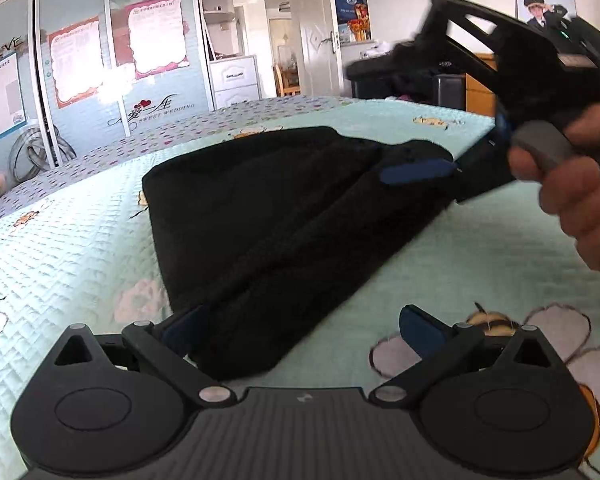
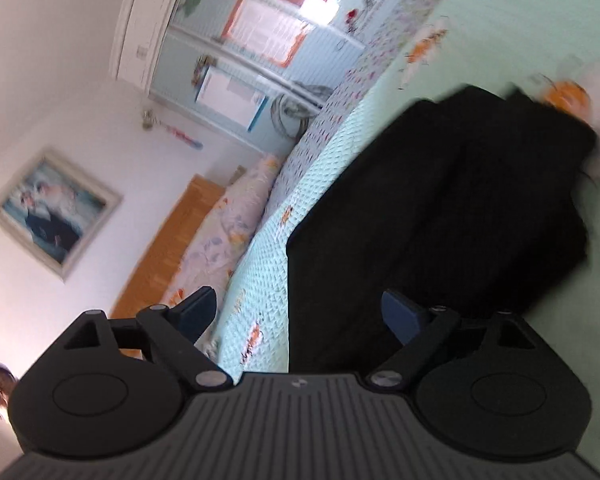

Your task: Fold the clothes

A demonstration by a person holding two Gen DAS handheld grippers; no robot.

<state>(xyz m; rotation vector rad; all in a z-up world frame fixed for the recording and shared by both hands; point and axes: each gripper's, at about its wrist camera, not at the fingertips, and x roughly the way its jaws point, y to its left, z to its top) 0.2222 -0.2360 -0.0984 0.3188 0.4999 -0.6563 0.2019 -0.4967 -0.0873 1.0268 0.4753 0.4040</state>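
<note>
Left wrist view showed the black cloth (image 1: 284,216) flat on the bed (image 1: 80,248); its long way ran from the left gripper (image 1: 300,328), jaws wide, to the right gripper (image 1: 420,170). Right wrist view: the right gripper (image 2: 300,312) gaped, holding nothing. The cloth (image 2: 440,220) looked soft and floppy, best pinched at a corner.

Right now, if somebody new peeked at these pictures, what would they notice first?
First, the big black garment lying folded in the middle of the mint-green bedspread, which is dotted with cartoon bees and flowers. Next, the right tool reaching in over the garment's far end, held by a hand, its jaws spread wide. Closer in, the left tool sits open at the garment's near corner.
</note>
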